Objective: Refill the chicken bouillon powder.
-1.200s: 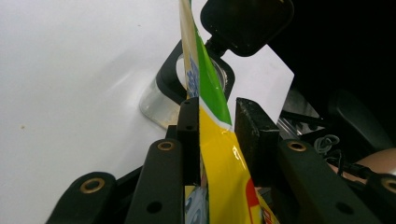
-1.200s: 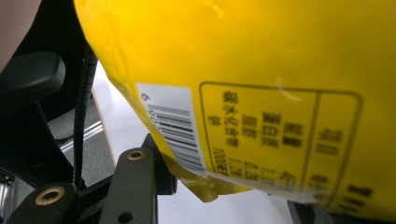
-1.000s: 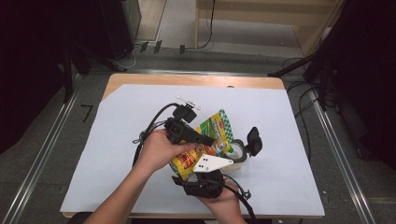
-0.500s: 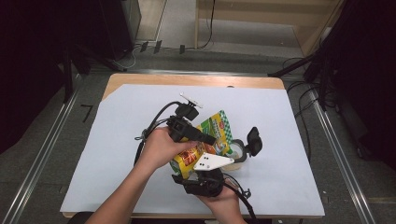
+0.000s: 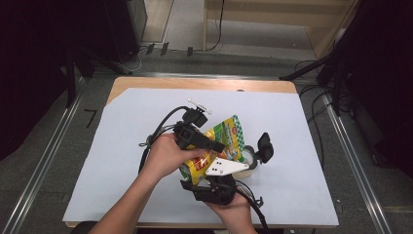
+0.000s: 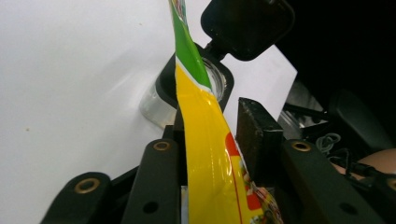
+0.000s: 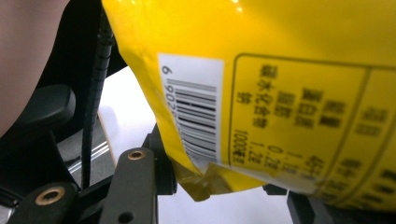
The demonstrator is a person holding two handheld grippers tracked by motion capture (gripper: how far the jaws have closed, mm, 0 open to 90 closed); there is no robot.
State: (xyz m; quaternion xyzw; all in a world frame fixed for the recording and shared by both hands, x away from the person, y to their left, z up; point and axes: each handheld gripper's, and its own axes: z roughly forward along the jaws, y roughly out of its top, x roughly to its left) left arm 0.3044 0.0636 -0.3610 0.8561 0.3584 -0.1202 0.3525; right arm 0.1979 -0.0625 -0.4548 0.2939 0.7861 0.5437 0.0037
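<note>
Two grippers meet over the white table, both at one yellow-and-green bag. The bag stands on edge between the jaws of the left gripper: one pad lies against its side, the other stands just off it, and these jaws have just been closing. The right gripper, from below, holds the bag's bottom corner between its jaws; whether they pinch it cannot be told. Beyond the bag, a clear jar with its black flip lid raised stands on the table.
</note>
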